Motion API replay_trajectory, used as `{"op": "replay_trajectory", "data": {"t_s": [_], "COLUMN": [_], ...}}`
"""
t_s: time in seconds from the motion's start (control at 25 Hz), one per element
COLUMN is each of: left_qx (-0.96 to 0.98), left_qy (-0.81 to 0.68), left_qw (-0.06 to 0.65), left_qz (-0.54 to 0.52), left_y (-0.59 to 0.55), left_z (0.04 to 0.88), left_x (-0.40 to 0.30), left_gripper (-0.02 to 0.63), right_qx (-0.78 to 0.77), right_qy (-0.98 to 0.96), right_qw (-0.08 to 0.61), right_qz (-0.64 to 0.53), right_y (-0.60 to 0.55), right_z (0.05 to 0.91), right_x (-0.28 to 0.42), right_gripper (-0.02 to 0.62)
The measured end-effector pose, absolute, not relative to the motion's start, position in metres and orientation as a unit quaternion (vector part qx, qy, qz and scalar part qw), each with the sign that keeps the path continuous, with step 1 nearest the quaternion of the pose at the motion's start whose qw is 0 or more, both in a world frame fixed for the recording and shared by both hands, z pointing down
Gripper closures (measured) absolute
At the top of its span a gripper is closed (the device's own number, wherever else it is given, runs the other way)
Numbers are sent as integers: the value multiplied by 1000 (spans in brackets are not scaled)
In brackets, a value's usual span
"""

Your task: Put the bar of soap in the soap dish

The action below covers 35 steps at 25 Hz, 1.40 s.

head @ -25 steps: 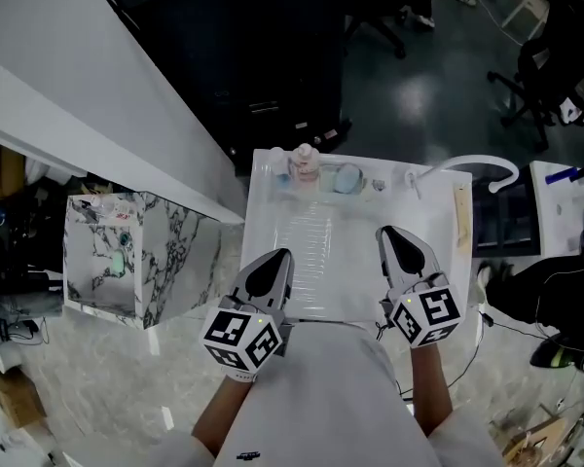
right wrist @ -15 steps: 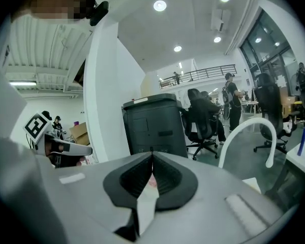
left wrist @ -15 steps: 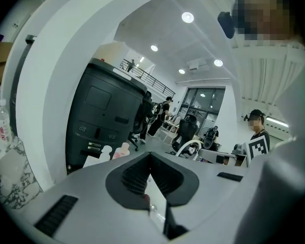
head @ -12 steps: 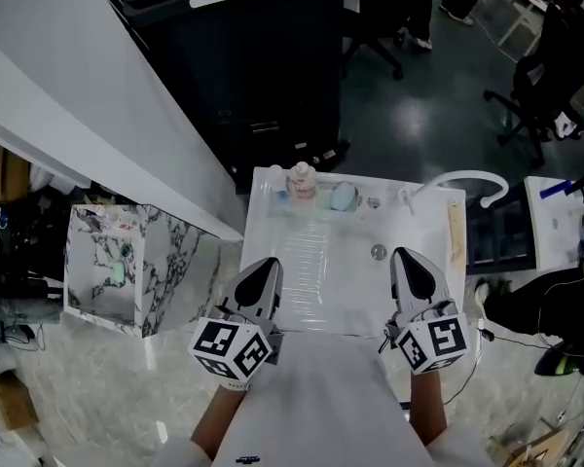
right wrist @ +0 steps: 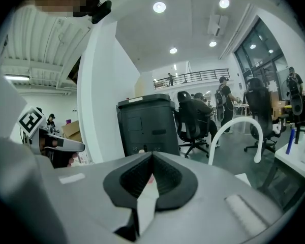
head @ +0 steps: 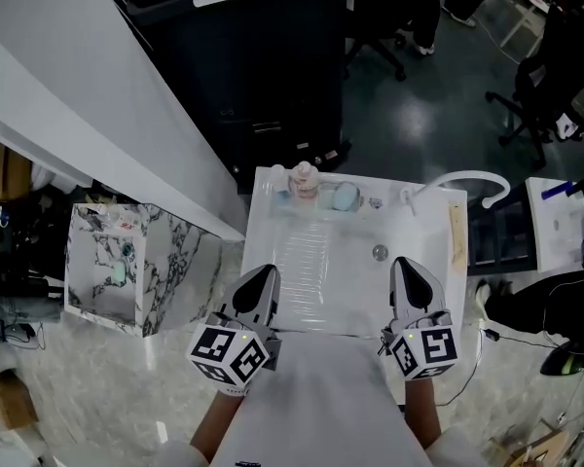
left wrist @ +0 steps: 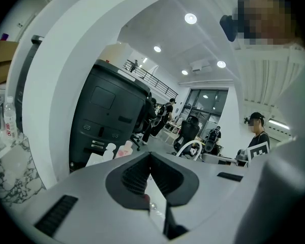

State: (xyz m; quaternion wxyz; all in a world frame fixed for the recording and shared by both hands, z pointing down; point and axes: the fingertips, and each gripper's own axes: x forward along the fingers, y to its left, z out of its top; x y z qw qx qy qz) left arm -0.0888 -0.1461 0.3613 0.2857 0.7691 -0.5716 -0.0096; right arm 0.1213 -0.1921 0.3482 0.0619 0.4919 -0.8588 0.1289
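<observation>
So, little has changed in the last second, and none of it touches the soap. Your right gripper point(head: 405, 267) has drifted back a touch toward the near edge of the sink point(head: 331, 285). Your left gripper point(head: 265, 276) has hardly stirred. Both hang over that near edge, one to the left of the sink's middle and one to the right. Each gripper's own view shows its jaws pressed together at the tips, with nothing caught between them.

The task's things are at the sink's far edge, well apart from both grippers. A pink bottle point(head: 302, 177) stands on that edge, left of the sink's middle. About the middle of the same edge lies a pale blue rounded thing point(head: 345, 197). From here it's too small to say whether that is the bar of soap, the soap dish, or one lying in the other. The drain point(head: 379, 252) sits in the sink right of its middle, and the faucet point(head: 474, 179) arches over the sink's far right corner.

I'd judge the task not yet begun. You will have to reach across the sink and spread a pair of jaws before anything can be lifted.
</observation>
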Motion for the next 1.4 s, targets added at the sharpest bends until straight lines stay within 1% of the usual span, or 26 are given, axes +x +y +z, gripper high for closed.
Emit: {"op": "replay_trajectory", "data": {"t_s": [0.76,1.04,1.4], "left_qx": [767,767,771], "left_qy": [-575,-575,-573], "left_qw": [284,284,279], "left_qz": [-10,-9,-3], "left_y": [-142,-140,-142], "left_z": [363,362,360], "left_x": [-96,-92,-88], "left_gripper": [595,595,596], "right_qx": [496,486,491], "right_qy": [-859,-864,-862], "right_qw": [61,75,63], "right_qz": [114,105,110], "right_y": [-192,-191,-195], "right_z": [341,340,338], "right_x": [117,115,118], "right_gripper": [583,583,583]}}
